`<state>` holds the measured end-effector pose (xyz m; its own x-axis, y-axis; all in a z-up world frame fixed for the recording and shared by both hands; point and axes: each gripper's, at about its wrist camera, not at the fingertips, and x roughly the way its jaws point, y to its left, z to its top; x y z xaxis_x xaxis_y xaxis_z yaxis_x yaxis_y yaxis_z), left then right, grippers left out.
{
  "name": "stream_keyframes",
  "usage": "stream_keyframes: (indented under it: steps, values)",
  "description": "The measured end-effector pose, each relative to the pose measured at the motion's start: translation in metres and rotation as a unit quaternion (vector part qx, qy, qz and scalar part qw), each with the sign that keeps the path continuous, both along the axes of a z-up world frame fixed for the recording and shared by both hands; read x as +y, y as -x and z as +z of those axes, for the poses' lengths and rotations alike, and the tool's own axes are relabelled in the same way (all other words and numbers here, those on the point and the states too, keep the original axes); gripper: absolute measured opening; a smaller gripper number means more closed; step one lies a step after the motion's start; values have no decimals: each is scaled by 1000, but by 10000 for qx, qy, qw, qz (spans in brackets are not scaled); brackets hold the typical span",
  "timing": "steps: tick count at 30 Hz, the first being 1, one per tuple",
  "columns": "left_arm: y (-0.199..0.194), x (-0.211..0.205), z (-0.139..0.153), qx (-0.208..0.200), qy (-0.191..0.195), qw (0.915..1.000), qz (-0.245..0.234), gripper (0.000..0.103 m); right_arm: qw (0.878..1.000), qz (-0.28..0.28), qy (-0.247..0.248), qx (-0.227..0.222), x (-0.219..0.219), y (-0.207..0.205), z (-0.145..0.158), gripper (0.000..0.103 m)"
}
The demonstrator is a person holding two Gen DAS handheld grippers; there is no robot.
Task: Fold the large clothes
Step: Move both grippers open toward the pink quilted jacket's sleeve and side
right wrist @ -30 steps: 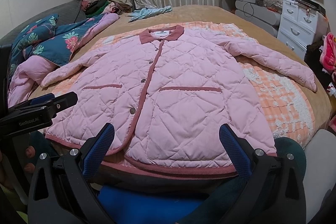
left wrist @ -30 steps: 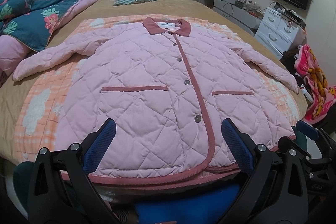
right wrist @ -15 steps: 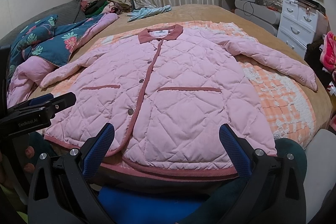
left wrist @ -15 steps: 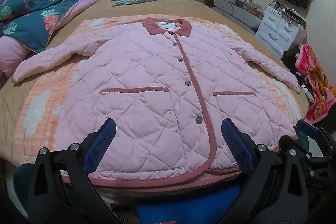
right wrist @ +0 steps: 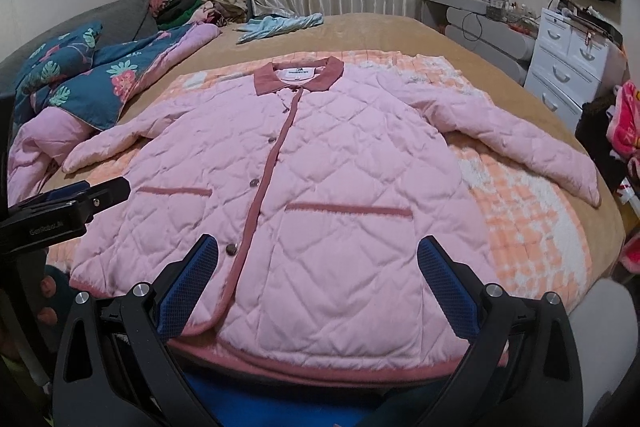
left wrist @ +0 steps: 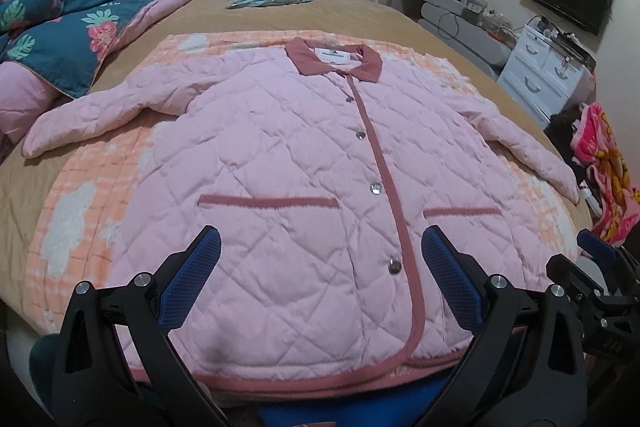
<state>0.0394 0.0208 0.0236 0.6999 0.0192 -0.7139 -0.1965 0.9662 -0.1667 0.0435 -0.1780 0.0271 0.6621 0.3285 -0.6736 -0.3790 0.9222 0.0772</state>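
I see the bed [left wrist: 328, 15] filling both frames, an orange blanket [left wrist: 76, 223] spread on it. The jacket [left wrist: 304, 163] lies flat on the blanket at frame centre, buttoned, sleeves out. My left gripper [left wrist: 320, 281] and right gripper [right wrist: 318, 281] hover over its hem at the bottom, fingers spread, holding nothing.
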Motion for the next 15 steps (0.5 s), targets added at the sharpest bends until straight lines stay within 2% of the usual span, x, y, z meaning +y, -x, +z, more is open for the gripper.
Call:
stream_keyframes:
  steps: [15]
  values:
    - [-45, 12, 11, 13, 107, 9999, 132, 94, 9998, 185, -46, -6, 25, -57, 23, 99]
